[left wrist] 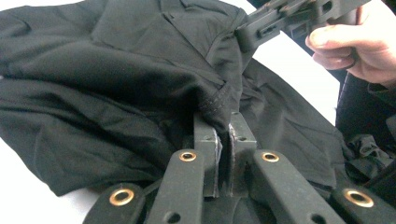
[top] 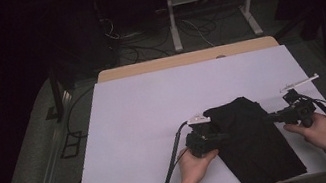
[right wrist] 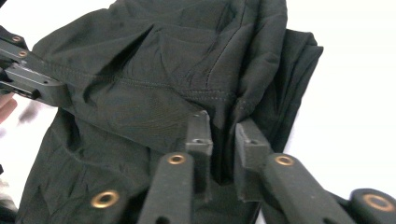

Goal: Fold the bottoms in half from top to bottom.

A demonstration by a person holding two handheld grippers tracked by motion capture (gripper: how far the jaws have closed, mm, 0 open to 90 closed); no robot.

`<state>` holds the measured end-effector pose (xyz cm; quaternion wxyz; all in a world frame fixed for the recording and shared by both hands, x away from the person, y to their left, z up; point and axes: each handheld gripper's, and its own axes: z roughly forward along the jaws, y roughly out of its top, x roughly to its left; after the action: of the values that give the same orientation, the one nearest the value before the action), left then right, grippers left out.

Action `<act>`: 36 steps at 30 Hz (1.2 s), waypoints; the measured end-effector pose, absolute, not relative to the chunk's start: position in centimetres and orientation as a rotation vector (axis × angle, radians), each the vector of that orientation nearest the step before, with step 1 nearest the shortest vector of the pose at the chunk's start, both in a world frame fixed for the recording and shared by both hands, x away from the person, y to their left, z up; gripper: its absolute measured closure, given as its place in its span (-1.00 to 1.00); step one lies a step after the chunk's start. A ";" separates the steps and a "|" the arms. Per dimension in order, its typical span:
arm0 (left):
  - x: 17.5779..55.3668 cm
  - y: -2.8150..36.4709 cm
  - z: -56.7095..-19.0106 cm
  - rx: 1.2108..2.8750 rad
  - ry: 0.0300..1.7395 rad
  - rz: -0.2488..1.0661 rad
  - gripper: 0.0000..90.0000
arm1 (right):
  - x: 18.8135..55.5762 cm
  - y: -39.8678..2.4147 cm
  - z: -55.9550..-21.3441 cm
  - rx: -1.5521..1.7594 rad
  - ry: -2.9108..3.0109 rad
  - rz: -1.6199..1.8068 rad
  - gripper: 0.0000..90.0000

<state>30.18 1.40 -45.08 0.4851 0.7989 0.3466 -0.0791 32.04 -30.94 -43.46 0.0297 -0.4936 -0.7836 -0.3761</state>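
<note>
The left claw has its jaws pressed together on a stitched hem of the black garment, low in the middle of the left gripper view. The right claw pinches a thicker fold of the same cloth, its jaws a little apart around it. The garment is matte black, creased, with visible seams, bunched between the claws. In the high view it lies at lower right of the white tabletop, trailing toward the bottom edge.

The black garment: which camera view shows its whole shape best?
The high view: the black garment lies whole on the white table, running off its near edge. The left gripper view and right gripper view give close folds and stitching between the jaws.
</note>
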 end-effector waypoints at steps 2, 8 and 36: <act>30.1 1.4 -45.3 1.945 0.844 -0.198 0.87 | 31.9 -31.1 -43.4 -1.531 -2.414 -1.163 0.46; 30.1 1.5 -45.5 1.940 0.849 -0.203 0.87 | 32.1 -31.5 -43.4 -1.548 -2.382 -1.203 0.00; 30.2 1.6 -45.8 1.941 0.846 -0.201 0.86 | 35.6 -29.7 -41.8 -1.428 -2.423 -1.368 -0.81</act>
<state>30.20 1.61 -45.79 0.4858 0.7976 0.3478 -0.0826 35.59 -29.75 -41.81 0.0071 -0.4566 -0.7747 -0.4373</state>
